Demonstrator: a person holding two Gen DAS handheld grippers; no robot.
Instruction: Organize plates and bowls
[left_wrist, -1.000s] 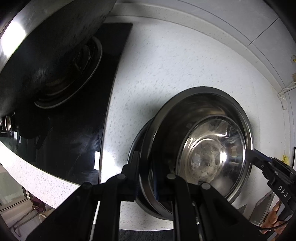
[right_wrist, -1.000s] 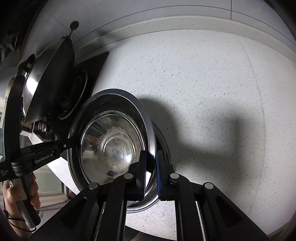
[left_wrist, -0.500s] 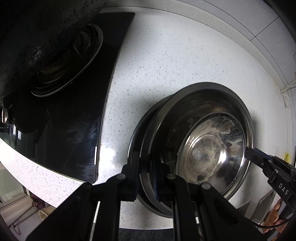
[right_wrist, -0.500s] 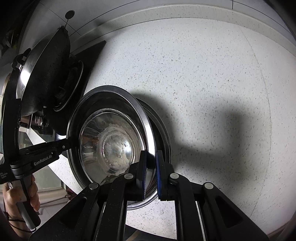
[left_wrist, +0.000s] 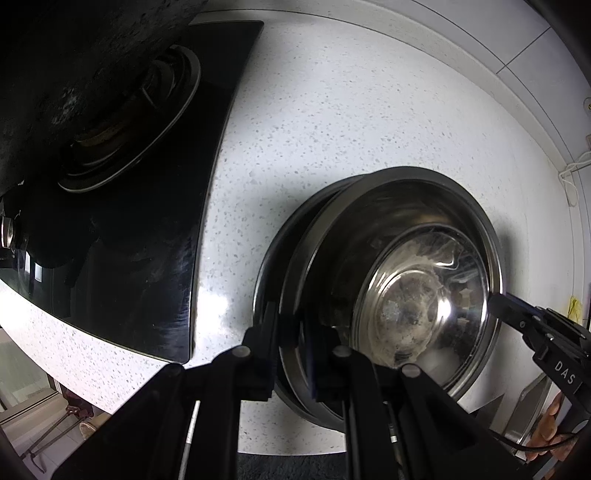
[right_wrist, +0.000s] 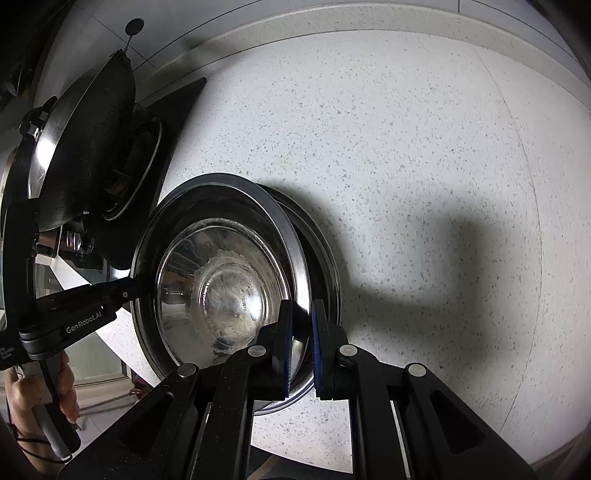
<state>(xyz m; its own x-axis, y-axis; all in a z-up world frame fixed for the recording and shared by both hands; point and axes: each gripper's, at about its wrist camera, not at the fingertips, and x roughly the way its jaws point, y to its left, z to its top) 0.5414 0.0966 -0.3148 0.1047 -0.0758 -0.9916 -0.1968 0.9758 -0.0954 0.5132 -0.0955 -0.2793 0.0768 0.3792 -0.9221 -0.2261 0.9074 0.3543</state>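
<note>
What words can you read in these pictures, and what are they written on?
"DAS": white letters on the right gripper, seen from the left wrist camera.
"GenRobot.AI": on the left gripper, seen from the right wrist camera.
Smaller white print below it at the picture's left edge: too small to read.

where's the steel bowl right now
The steel bowl is held over the speckled countertop, just right of the black stove, nested above a second bowl. The left tongs and right tongs grip opposite rims.
</note>
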